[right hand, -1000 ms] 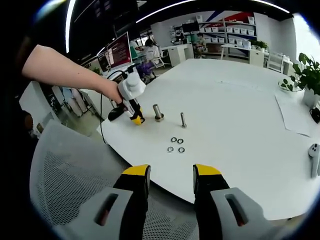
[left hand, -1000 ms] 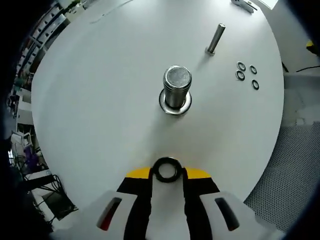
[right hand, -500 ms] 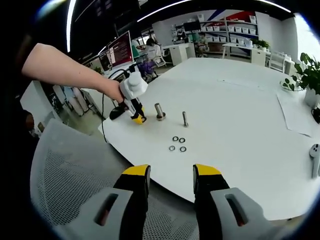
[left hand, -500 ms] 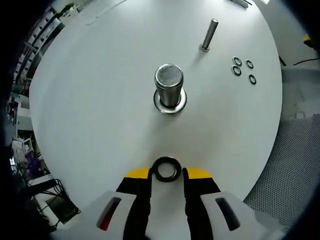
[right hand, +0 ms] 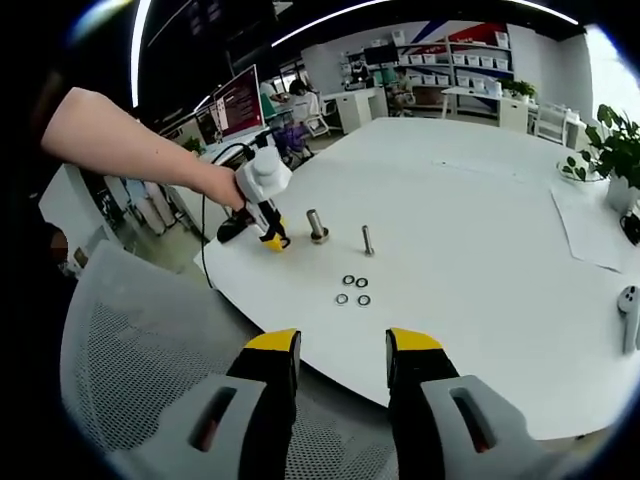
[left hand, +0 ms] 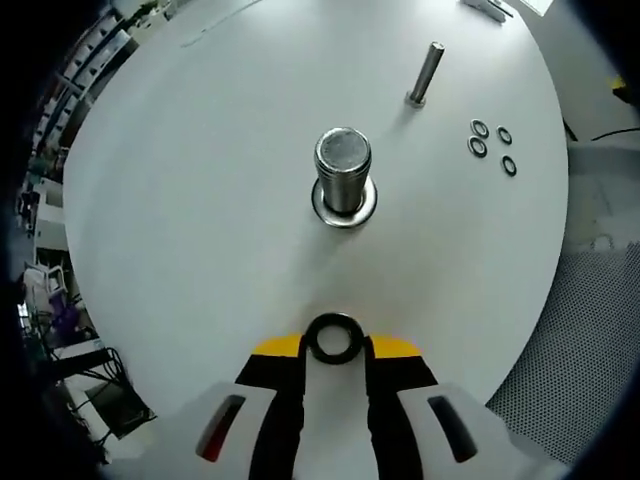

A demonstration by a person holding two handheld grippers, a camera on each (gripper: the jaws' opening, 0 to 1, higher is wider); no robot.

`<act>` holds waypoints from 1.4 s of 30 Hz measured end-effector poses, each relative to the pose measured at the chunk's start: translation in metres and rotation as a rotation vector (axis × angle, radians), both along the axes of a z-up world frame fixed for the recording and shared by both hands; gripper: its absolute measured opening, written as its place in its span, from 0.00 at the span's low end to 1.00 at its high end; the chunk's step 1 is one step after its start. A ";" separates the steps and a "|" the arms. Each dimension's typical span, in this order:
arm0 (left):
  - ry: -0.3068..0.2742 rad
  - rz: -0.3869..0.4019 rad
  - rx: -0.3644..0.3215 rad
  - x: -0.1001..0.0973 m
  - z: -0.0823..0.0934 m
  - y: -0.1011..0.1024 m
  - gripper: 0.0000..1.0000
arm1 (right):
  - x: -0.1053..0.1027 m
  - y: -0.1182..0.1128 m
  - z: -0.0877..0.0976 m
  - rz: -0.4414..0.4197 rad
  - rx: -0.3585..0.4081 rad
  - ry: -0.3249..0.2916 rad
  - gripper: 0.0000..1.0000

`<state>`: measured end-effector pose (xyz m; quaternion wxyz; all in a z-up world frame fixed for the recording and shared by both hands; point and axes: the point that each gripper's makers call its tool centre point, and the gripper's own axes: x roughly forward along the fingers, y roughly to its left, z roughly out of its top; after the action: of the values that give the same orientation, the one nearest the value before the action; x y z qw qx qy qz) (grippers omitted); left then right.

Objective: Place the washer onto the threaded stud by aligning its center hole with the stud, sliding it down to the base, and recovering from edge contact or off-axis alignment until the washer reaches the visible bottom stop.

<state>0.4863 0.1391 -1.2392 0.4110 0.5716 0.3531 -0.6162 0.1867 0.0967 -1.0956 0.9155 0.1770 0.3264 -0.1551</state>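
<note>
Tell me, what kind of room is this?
Probably an open office or lab: a big white table, a mesh chair, a screen, shelves of bins and a potted plant.

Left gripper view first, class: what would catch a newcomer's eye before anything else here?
The black washer pinched in the left gripper, at the bottom of that view. Ahead of it the thick stud stands upright on the white table. Further right are a thin stud and four loose washers.

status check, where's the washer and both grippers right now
Left hand-held gripper shut on washer, short of stud. Right hand-held gripper open, empty, off table. Path clear.
</note>
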 end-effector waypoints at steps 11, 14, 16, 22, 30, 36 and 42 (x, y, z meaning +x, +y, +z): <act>0.057 0.071 -0.091 0.007 -0.002 0.005 0.19 | -0.001 -0.002 0.000 -0.014 -0.003 -0.004 0.37; 0.056 0.066 -0.086 0.004 0.000 0.002 0.19 | 0.001 0.000 0.001 -0.005 -0.006 -0.001 0.37; 0.058 0.059 -0.081 0.006 -0.001 0.002 0.19 | 0.001 0.000 0.001 -0.004 -0.007 0.000 0.37; 0.061 0.030 -0.076 0.010 -0.006 0.004 0.19 | -0.001 -0.002 0.000 -0.007 -0.007 0.005 0.37; 0.050 0.006 -0.051 0.012 -0.003 0.011 0.19 | -0.001 -0.003 0.001 -0.010 -0.013 0.007 0.37; 0.051 -0.012 -0.060 0.012 0.004 0.005 0.19 | -0.001 -0.004 -0.001 -0.015 -0.016 0.005 0.37; 0.072 -0.031 -0.096 0.006 0.018 -0.005 0.19 | -0.002 -0.005 0.000 -0.017 -0.015 0.001 0.37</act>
<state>0.4921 0.1339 -1.2210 0.4153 0.5340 0.3287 -0.6590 0.1850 0.0917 -1.0956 0.9152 0.1728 0.3243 -0.1657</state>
